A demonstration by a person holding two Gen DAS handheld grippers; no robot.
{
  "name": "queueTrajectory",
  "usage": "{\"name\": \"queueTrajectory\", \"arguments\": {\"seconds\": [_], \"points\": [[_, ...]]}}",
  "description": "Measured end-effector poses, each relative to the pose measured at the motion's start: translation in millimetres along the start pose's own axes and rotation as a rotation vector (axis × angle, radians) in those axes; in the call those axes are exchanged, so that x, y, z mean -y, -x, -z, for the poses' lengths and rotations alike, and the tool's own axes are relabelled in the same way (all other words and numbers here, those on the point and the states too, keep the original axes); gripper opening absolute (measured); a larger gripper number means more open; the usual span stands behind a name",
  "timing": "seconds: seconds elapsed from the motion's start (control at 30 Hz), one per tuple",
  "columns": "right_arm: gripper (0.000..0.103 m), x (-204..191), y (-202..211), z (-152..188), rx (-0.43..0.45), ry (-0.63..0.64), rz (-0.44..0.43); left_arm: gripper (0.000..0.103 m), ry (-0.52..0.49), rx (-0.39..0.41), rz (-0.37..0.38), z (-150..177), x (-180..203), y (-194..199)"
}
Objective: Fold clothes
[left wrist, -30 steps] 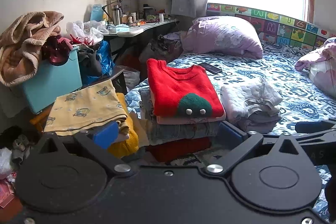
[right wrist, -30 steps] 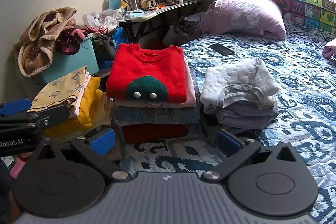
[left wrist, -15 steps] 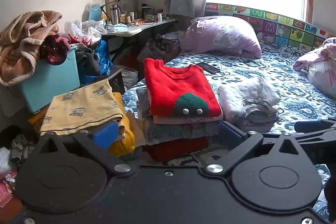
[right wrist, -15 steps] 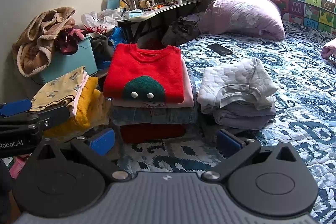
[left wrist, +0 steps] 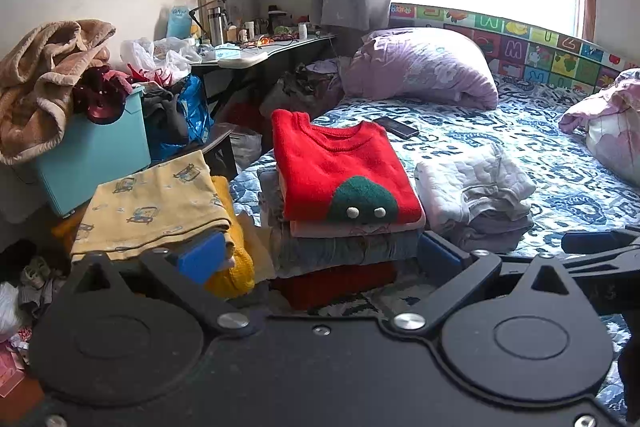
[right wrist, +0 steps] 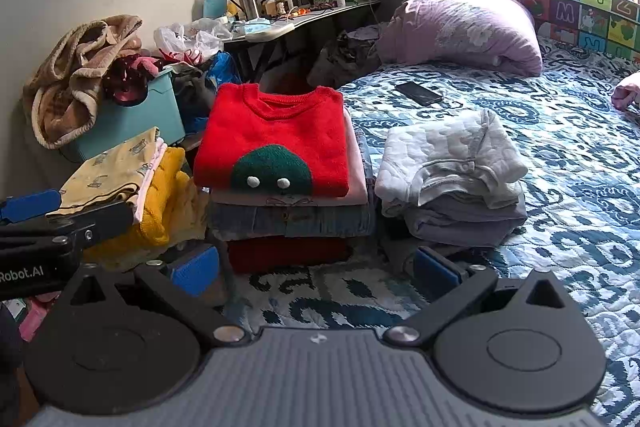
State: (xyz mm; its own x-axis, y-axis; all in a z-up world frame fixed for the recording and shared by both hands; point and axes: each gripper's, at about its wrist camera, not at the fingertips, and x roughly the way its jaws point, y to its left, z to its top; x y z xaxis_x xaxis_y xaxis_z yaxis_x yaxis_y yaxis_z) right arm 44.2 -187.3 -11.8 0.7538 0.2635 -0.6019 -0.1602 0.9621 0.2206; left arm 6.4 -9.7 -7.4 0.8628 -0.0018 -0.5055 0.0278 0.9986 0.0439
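Nearest, both tongs hang spread and hold nothing: the left tongs (left wrist: 318,255) frame the foot of the middle stack, and the right tongs (right wrist: 316,269) hover over bare quilt in front of it. In the right view the left tool juts in at 9 o'clock, its side printed "Robot.AI". Past the pads, at 12 o'clock, the clothes lie folded in three piles along the near edge of the bed (right wrist: 560,155). The red sweater (right wrist: 276,139), green patch and two white dots facing up, tops a stack of pink, denim-blue and dark red layers, squared so that it stands straight. At 1 o'clock a white quilted top (right wrist: 448,155) rests on grey folded pieces (right wrist: 460,223). At 10 o'clock a yellow printed cloth (left wrist: 156,203) sits on a mustard knit (right wrist: 168,203), that pile leaning off the bed's side. Empty tongs and tidy stacks would suit a pause between garments or a finished job alike. Further out, a teal bin (left wrist: 96,155) at 10 o'clock carries a loose tan blanket (left wrist: 44,75), unfolded. A dark phone (right wrist: 419,93) lies flat on the quilt beyond. The cluttered surface (right wrist: 296,19) stands by the wall, and a lilac pillow (right wrist: 464,27) sits below an alphabet mat (right wrist: 560,7) showing letters such as M and W.
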Motion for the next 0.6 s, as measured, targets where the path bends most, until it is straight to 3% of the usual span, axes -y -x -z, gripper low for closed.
{"name": "queueTrajectory", "arguments": {"seconds": [0.27,0.33,0.6], "points": [[0.103,8.6,-13.0,6.0,0.001,-0.004,-0.017,0.103,0.067,0.036,0.017,-3.6,-12.6,-25.9],[0.103,17.1,-14.4,8.1,0.014,-0.039,-0.059,0.103,0.068,0.051,0.028,-6.0,-15.0,-36.1],[0.101,42.3,-34.1,19.3,-0.01,-0.107,-0.111,0.103,0.106,-0.062,0.092,-22.8,-23.3,-97.2]]}}
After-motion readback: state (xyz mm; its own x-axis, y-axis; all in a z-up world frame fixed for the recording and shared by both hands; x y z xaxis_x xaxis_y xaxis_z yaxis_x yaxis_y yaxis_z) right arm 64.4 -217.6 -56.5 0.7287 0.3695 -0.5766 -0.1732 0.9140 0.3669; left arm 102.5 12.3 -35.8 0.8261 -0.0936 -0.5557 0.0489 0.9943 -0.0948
